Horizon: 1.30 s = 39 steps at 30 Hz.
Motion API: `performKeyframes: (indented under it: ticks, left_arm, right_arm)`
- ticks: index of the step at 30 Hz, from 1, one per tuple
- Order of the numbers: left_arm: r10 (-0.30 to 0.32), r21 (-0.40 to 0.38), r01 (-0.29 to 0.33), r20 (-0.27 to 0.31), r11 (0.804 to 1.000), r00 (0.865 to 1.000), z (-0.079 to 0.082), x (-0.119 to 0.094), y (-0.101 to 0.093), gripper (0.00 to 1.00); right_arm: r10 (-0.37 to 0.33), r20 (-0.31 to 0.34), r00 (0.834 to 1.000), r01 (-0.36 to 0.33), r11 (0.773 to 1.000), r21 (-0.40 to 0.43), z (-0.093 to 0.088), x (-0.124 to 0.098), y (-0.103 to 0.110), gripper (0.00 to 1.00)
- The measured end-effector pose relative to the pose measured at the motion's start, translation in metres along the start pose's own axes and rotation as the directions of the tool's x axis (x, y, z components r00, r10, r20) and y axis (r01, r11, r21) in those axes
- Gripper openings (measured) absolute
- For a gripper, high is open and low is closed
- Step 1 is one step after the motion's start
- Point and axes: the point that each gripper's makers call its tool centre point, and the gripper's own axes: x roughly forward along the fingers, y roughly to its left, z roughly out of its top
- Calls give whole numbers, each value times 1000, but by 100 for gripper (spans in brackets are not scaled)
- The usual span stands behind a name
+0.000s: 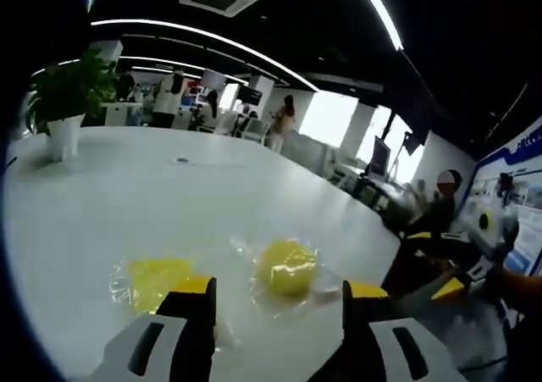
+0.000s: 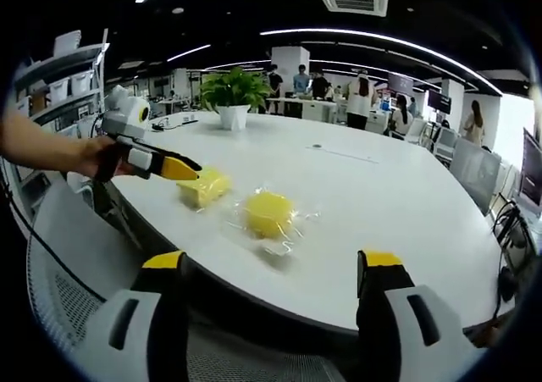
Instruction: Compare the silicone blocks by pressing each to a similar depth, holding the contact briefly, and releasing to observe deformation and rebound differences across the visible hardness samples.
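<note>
Left gripper view, left to right: potted plant [image 1: 63, 102] in a white pot at the far left of the white surface [image 1: 152, 204]. First yellow silicone block [image 1: 152, 279] in clear wrapping, flat on the surface, just beyond the left gripper [image 1: 279, 301] and partly behind one finger tip. Second yellow silicone block [image 1: 286, 267], rounder, also wrapped, lying between the two fingers' lines of sight, just beside the first block and apart from it. Fingers [image 1: 193, 314] spread wide, yellow-tipped, gripping nothing, not touching either block. Right gripper [image 1: 470, 259] at the right edge, off the surface; finger state cannot be told there.

Right gripper view, left to right: hand [image 2: 97, 157] holding the left gripper [image 2: 182, 168], its yellow tips at the first silicone block [image 2: 203, 187]; contact cannot be confirmed. Second silicone block [image 2: 269, 213] to the right of it, on crumpled clear film, untouched. Potted plant [image 2: 230, 94] behind, further along the surface [image 2: 381, 196]. Right gripper [image 2: 271, 272] near the surface edge, well short of both blocks. Fingers [image 2: 165, 268] spread wide, holding nothing. People standing in the background.
</note>
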Motion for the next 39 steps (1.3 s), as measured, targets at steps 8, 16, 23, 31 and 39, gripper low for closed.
performKeyframes:
  ticks: [8, 16, 23, 31, 39]
  left_arm:
    - [17, -54, -19, -35, 998, 999, -1, 40, 6, 50]
    - [57, -178, -60, -23, 982, 998, -1, 66, 22, 43]
    - [91, -248, -100, -47, 964, 995, -4, 85, 37, 40]
    - [109, -306, -121, -58, 944, 992, -2, 102, 50, 34]
    - [83, -317, -104, -81, 943, 993, -4, 116, 46, 33]
  right_arm:
    - [-9, -3, 1000, 9, 1000, 3, -1, 0, -2, 76]
    - [-17, -16, 1000, 16, 1000, -11, -4, 0, -3, 75]
    - [-16, -19, 1000, 16, 1000, -9, -4, -1, -4, 74]
    - [-23, -38, 999, 22, 999, -39, -8, 0, -5, 73]
    - [-40, -50, 998, 37, 998, -56, -11, 1, -6, 72]
